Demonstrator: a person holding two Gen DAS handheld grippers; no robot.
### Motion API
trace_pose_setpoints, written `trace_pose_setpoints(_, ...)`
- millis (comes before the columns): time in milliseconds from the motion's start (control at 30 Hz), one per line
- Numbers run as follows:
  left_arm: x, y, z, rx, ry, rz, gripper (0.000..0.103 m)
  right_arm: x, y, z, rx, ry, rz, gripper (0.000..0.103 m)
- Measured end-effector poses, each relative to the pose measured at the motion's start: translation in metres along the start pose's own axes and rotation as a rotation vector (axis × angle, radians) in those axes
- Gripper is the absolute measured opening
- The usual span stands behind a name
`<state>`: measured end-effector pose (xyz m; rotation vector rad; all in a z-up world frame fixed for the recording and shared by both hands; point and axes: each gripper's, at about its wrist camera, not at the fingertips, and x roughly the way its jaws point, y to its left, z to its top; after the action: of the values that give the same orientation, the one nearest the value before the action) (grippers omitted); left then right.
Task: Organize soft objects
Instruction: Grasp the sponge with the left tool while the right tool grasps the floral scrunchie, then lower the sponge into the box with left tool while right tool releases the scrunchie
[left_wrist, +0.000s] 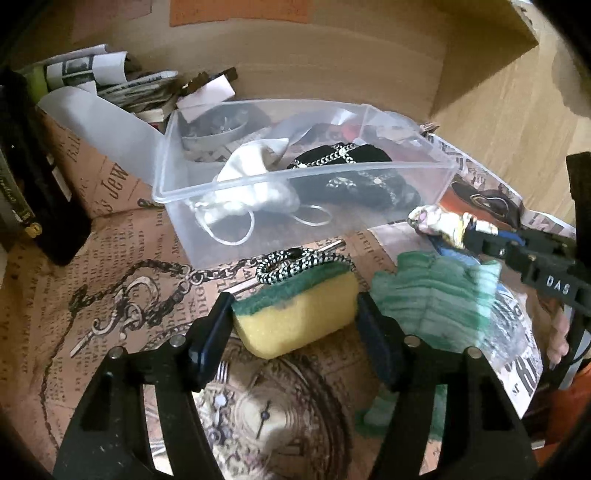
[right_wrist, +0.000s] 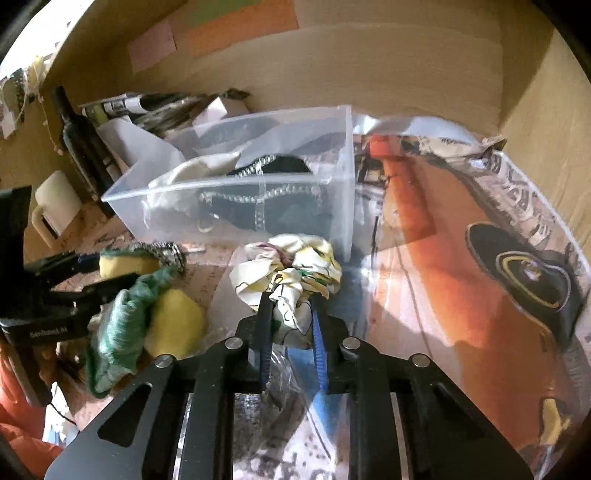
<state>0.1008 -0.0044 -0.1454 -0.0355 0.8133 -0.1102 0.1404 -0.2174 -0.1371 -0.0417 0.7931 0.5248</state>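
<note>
My left gripper (left_wrist: 295, 317) is shut on a yellow sponge with a green scrub side (left_wrist: 295, 314), held just above the printed paper in front of the clear plastic bin (left_wrist: 192, 229). A black-and-white cord (left_wrist: 291, 264) lies against the sponge's far edge. My right gripper (right_wrist: 290, 314) is shut on a cream patterned scrunchie (right_wrist: 291, 269) near the bin's front right corner (right_wrist: 349, 221). It also shows in the left wrist view (left_wrist: 443, 223). The bin holds a white pouch (left_wrist: 255, 173) and a black chain-trimmed item (left_wrist: 351, 173).
A green knitted cloth (left_wrist: 428, 299) lies right of the sponge, over another yellow sponge (right_wrist: 173, 325). A black bottle (right_wrist: 79, 140), a white mug (right_wrist: 55, 199) and rolled papers (left_wrist: 110, 74) stand at the back left. Cardboard walls enclose the area.
</note>
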Motion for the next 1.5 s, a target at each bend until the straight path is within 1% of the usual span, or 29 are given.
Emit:
trace_pose_setpoints(200, -0.028, -0.002, 0.003, 0.012, -0.069, 0.010, 0.065, -0.025, 0.007, 0.009, -0.023, -0.083, -0.013, 0.017)
trace_pose_setpoints(400, -0.055, 0.001, 0.018, 0.000, -0.158, 0.019, 0.066, -0.048, 0.014, 0.020, -0.043, -0.176, -0.016, 0.017)
trace_pose_setpoints(567, -0.066, 0.005, 0.036, -0.007, -0.219, 0.046, 0.066, -0.063, 0.020, 0.032, -0.048, -0.252, -0.018, 0.017)
trace_pose_setpoints(733, -0.067, 0.010, 0.058, -0.025, -0.255, 0.050, 0.066, -0.068, 0.022, 0.048, -0.055, -0.315, -0.024, 0.017)
trace_pose_setpoints(867, -0.066, 0.010, 0.071, -0.032, -0.274, 0.057, 0.066, -0.064, 0.021, 0.061, -0.053, -0.335, -0.022, 0.017)
trace_pose_setpoints(1000, -0.058, 0.011, 0.082, -0.034, -0.276, 0.054, 0.066, -0.054, 0.020, 0.074, -0.056, -0.340, -0.027, 0.017)
trace_pose_setpoints(1133, -0.043, 0.011, 0.091, -0.031, -0.256, 0.047, 0.066, -0.038, 0.023, 0.085, -0.065, -0.323, -0.034, 0.017)
trace_pose_setpoints(1400, 0.001, 0.006, 0.105, -0.005, -0.171, 0.047, 0.066, 0.000, 0.026, 0.094, -0.094, -0.232, -0.042, 0.017)
trace_pose_setpoints(1500, 0.016, 0.002, 0.105, 0.005, -0.139, 0.047, 0.066, 0.013, 0.026, 0.095, -0.100, -0.194, -0.048, 0.017)
